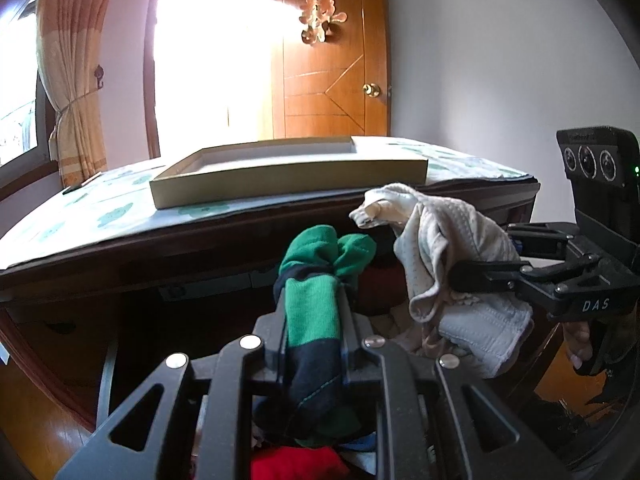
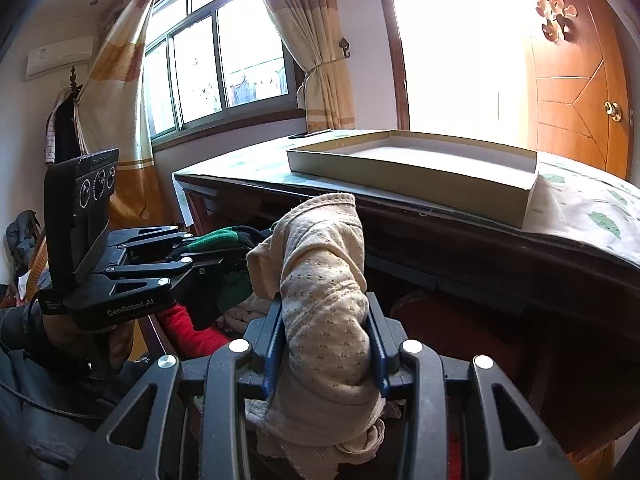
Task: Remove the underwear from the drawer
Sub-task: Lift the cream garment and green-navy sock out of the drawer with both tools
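While my left gripper [image 1: 310, 312] was clamped tight on a green and navy garment [image 1: 316, 280], my right gripper [image 2: 326, 320] pinched a cream dotted piece of underwear [image 2: 320, 280], each roll of cloth standing up between its fingers with loose folds spilling below. Both pieces ran lengthwise along my fingers, pointing toward the dresser, their tops lifted to about the level of its front edge. Below them lay the open drawer [image 2: 460, 320], dark inside, with a red garment [image 2: 186, 332] and other pale cloth in it. I judged both pieces to be clear of the pile, or nearly so, and the next move to be carrying them up and forward.

The likely place was the shallow cardboard box [image 1: 288, 176], which sat empty on the dresser top [image 1: 100, 216] near its front edge, straight beyond my left gripper and slightly to the right beyond my right one. The two grippers were side by side, close together, neither clearly nearer the box.

A green-patterned cover lay over the dresser top. Behind it stood a wooden door [image 1: 332, 80] with a brass knob, a bright opening, tied-back curtains [image 2: 320, 52] and a window [image 2: 216, 60].
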